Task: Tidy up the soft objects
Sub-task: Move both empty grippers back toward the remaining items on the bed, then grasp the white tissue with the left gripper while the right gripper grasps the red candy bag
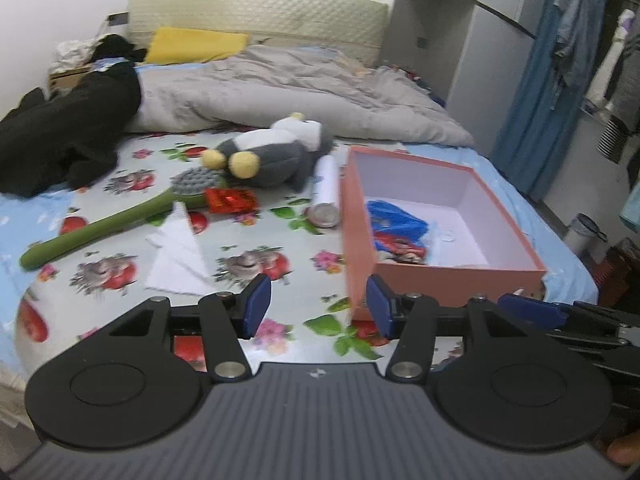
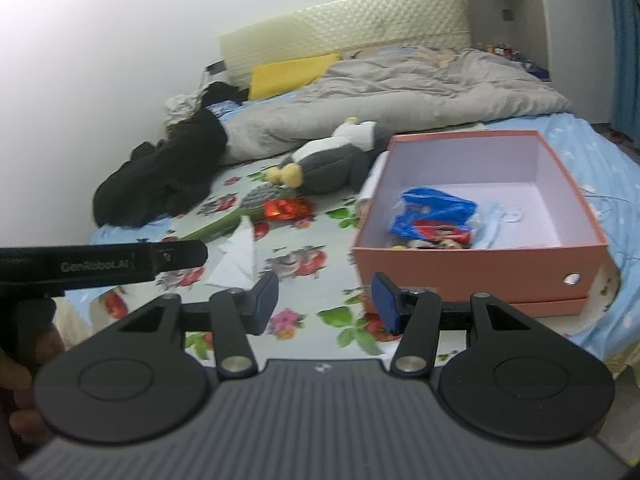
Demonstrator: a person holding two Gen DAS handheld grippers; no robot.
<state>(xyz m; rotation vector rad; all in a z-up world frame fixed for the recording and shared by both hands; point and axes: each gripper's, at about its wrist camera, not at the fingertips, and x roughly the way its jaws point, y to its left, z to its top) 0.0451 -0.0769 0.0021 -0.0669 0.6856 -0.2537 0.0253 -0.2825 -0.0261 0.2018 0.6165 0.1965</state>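
Observation:
A pink box (image 1: 460, 276) (image 2: 480, 264) stands open on the floral bed sheet (image 1: 256, 276) and holds a blue plastic bag (image 1: 396, 220) (image 2: 432, 208) and a red printed packet (image 1: 400, 246). A grey and white plush penguin (image 1: 276, 156) (image 2: 332, 164) lies behind the box's left side. A green-handled brush (image 1: 108, 220), a red packet (image 1: 230, 200) (image 2: 286, 208), white tissue (image 1: 178, 256) (image 2: 240, 256) and a white can (image 1: 326, 194) lie on the sheet. My left gripper (image 1: 318, 304) is open and empty above the sheet's front edge. My right gripper (image 2: 326, 300) is open and empty before the box.
A grey duvet (image 1: 288, 88) (image 2: 400, 92), a yellow pillow (image 1: 196, 44) and black clothing (image 1: 68, 128) (image 2: 168, 168) lie farther back on the bed. A blue curtain (image 1: 540, 80) and hanging clothes are at the right. The left gripper's body (image 2: 100, 264) shows at the right wrist view's left edge.

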